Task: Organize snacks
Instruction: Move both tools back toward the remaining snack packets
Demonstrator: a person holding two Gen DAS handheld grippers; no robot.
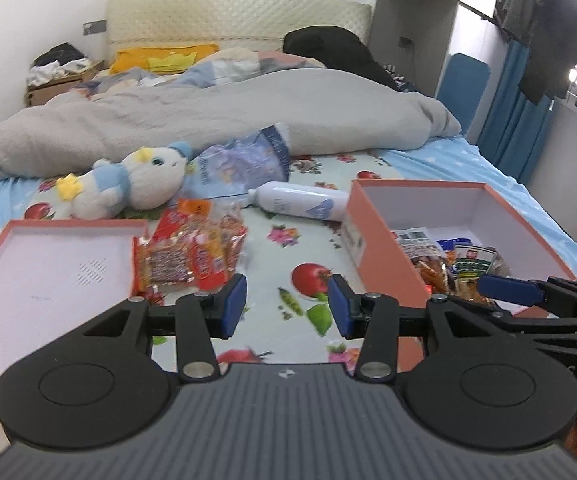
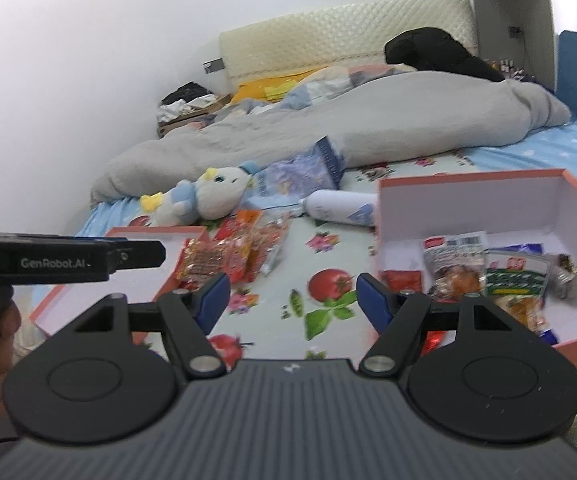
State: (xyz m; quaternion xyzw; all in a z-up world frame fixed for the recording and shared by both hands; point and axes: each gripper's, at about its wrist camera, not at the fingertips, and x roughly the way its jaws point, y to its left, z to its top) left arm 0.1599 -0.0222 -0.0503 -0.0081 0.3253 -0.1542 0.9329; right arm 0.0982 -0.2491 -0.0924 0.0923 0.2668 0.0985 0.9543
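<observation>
An orange box [image 1: 384,260] [image 2: 392,200] with a white inside stands on the bed at right and holds several snack packets [image 1: 460,264] [image 2: 456,268]. Its lid [image 1: 48,276] [image 2: 136,236] lies open side up at left. A pile of red and orange snack packets [image 1: 192,248] [image 2: 236,256] lies between them, beside the lid. My left gripper [image 1: 287,306] is open and empty above the sheet, between pile and box. My right gripper [image 2: 293,300] is open and empty, just left of the box. In the left wrist view one of its blue fingers [image 1: 508,288] reaches in from the right over the box's near corner.
A plush toy [image 1: 128,180] [image 2: 208,196], a blue bag [image 1: 240,164] [image 2: 300,172] and a white bottle [image 1: 304,200] [image 2: 340,208] lie behind the snacks. A grey duvet [image 1: 216,116] [image 2: 368,132] covers the far bed. The left gripper's body [image 2: 48,260] crosses the right wrist view.
</observation>
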